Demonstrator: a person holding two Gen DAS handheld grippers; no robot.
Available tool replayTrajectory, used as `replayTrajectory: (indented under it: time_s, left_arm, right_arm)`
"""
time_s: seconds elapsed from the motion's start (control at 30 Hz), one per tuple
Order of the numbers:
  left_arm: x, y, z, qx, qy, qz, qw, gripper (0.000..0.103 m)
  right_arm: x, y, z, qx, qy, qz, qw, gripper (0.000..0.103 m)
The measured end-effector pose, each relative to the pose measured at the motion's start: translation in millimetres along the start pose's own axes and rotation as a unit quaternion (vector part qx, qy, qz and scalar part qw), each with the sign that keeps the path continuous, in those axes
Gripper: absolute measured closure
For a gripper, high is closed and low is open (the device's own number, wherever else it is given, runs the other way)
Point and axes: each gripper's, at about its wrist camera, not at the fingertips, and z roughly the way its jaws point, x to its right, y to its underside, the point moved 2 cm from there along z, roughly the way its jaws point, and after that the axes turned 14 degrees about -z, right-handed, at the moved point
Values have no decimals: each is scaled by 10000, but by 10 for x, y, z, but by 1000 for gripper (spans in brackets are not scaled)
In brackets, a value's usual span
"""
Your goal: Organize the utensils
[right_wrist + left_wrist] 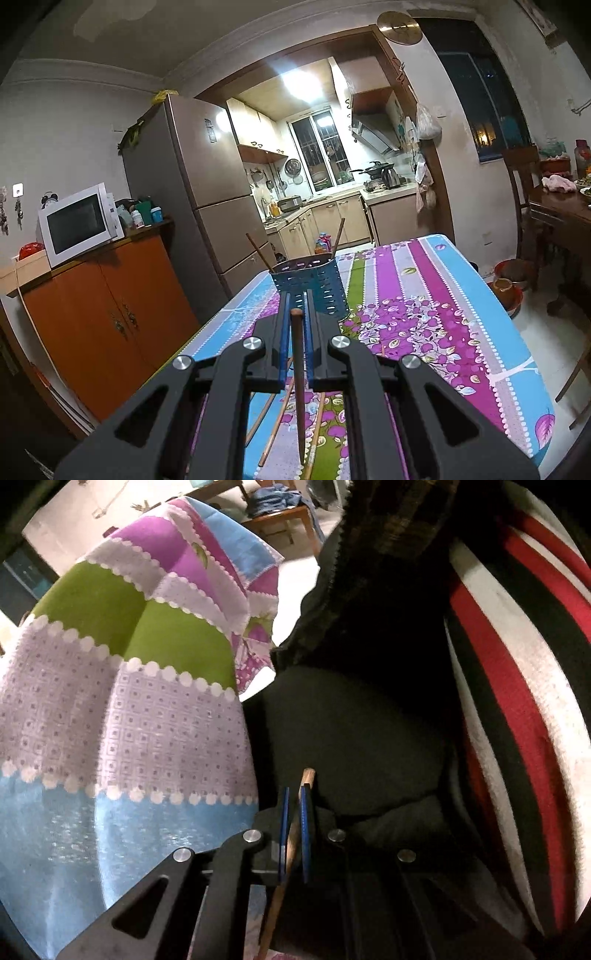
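Note:
My right gripper [297,299] is shut on a dark brown chopstick [299,384], held over the flowered tablecloth a little short of the blue slotted utensil holder [314,286]. Two chopsticks [338,236] stand in the holder. Several loose chopsticks [275,421] lie on the cloth under the gripper. My left gripper [294,794] is shut on a light wooden chopstick [291,845], held off the table's edge in front of dark clothing; the holder is not in that view.
The table [461,295] has a colourful cloth, whose hanging edge [122,716] shows in the left wrist view. A person in dark trousers and a red-striped top [517,701] is close by. An orange cabinet [107,314] with a microwave stands left.

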Motion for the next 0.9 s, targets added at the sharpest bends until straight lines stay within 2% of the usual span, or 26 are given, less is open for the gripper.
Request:
replayTrajectory:
  time_s: [0.07,0.13,0.4,0.63,0.73,0.9]
  left_arm:
    - [67,43,26,-62,36,77,9999,97]
    - [-21,-60,148,-109,52,164,9998,97]
    - [-9,-81,266,-92,-106,346,9993,97]
    - [48,-116,340,44,-349,226,9991,94]
    - [37,-127,126,228,-678,125,9974,95]
    - [121,-196,-421,795,-805,-176,9934,95]
  right_arm:
    - [-5,1,5,-1,-16,8,10000,97]
    - [-12,2,17,-13,-21,12,10000,97]
    - [-32,11,29,-10,-48,2,10000,97]
    - [-67,10,40,-14,-84,-59,9999,97]
    - [-89,-16,42,1,-112,-84,9999,97]
    - [-127,-76,71,26,-200,-125,9997,97]
